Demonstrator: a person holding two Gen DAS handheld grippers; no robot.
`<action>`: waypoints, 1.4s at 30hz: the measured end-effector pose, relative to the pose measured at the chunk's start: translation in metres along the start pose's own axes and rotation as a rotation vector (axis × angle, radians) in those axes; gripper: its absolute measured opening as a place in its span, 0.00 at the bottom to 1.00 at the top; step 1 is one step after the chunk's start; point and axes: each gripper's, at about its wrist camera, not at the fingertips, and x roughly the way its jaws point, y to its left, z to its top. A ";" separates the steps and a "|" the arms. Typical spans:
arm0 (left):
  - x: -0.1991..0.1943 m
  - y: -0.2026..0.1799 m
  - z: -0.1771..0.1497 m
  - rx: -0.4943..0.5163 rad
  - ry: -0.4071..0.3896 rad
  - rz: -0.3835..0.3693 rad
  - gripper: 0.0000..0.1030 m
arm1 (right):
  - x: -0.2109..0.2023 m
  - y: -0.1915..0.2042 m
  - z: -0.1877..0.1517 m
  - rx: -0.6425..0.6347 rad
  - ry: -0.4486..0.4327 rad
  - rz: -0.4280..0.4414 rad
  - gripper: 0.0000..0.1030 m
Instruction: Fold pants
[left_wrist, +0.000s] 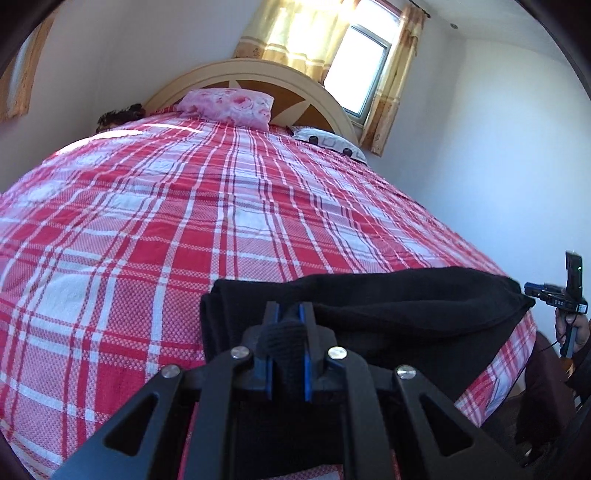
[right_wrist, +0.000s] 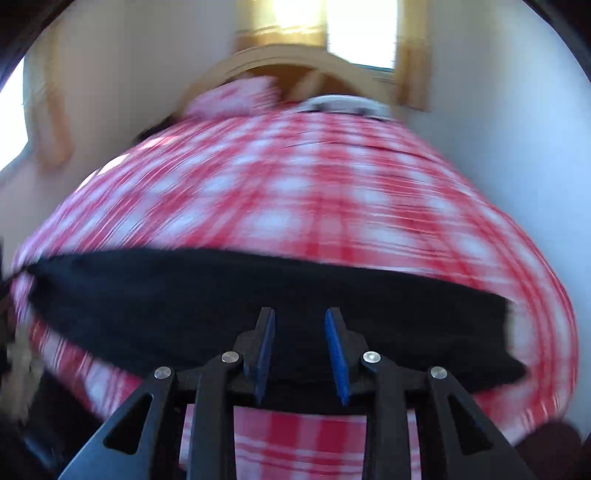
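The black pants (left_wrist: 406, 306) lie folded near the foot of the bed on a red and white plaid cover (left_wrist: 184, 206). My left gripper (left_wrist: 290, 314) is shut on a bunched fold of the pants at their left end, black cloth pinched between its blue pads. In the right wrist view the pants (right_wrist: 221, 295) stretch across the frame as a dark band. My right gripper (right_wrist: 300, 317) is open and empty, just above the pants' near edge; that view is motion-blurred. The right gripper also shows at the far right of the left wrist view (left_wrist: 561, 295), held in a hand.
A pink floral pillow (left_wrist: 229, 105) and a white patterned pillow (left_wrist: 328, 142) lie by the cream headboard (left_wrist: 266, 72). A curtained window (left_wrist: 362, 70) is behind. A white wall (left_wrist: 498, 166) runs along the bed's right side.
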 end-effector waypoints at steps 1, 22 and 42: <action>-0.001 0.000 -0.001 0.004 -0.001 0.000 0.11 | 0.008 0.025 0.000 -0.066 -0.002 0.030 0.29; 0.001 0.010 0.000 -0.035 -0.022 -0.046 0.11 | 0.070 0.146 -0.014 -0.458 0.099 0.084 0.27; -0.021 0.012 -0.034 0.015 0.011 -0.019 0.22 | 0.053 0.140 -0.036 -0.411 0.202 0.231 0.03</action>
